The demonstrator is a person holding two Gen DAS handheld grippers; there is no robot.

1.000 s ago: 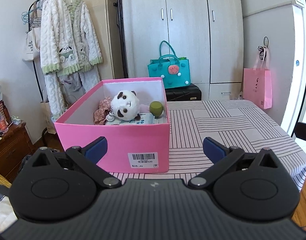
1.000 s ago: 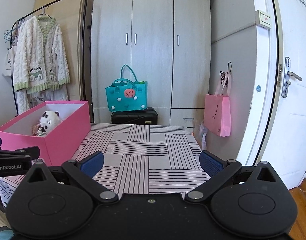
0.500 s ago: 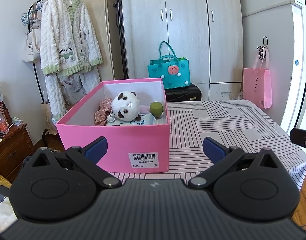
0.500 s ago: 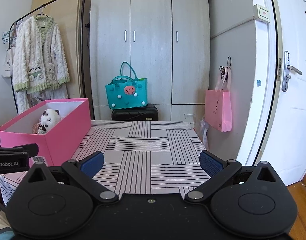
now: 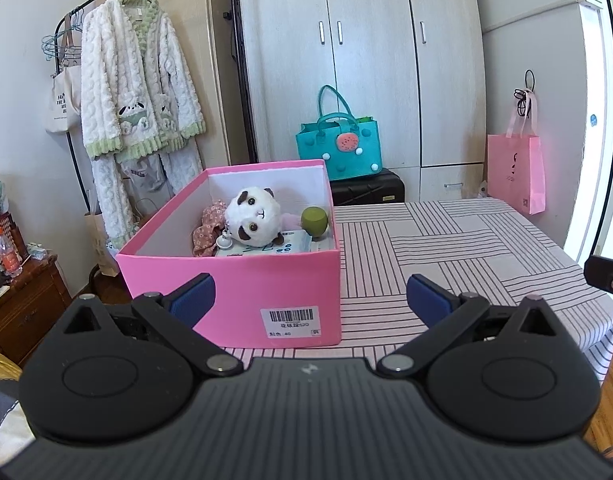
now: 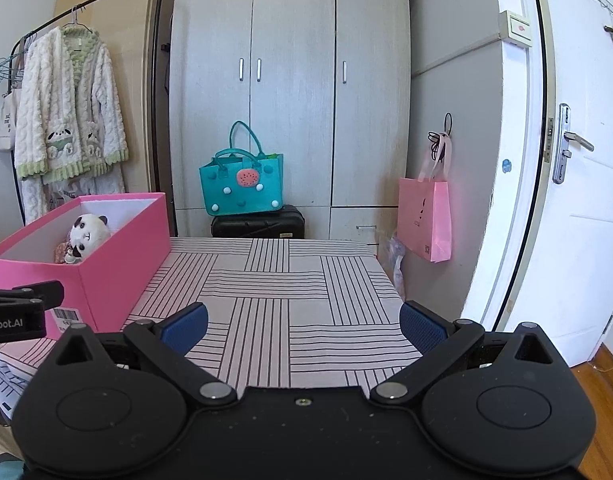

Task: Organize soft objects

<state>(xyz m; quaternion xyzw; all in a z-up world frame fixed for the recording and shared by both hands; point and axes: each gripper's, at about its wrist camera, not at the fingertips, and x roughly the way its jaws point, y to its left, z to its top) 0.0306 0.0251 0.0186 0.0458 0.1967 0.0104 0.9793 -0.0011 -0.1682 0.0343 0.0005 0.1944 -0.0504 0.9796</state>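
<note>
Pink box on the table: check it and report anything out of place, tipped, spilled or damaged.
Nothing stands out. The pink box sits upright on the striped table, its walls undented. The panda toy, green ball and floral cloth lie inside it; nothing has spilled.

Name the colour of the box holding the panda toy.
Pink outside, white inside. The box shows best in the left wrist view, with the panda toy inside.
</note>
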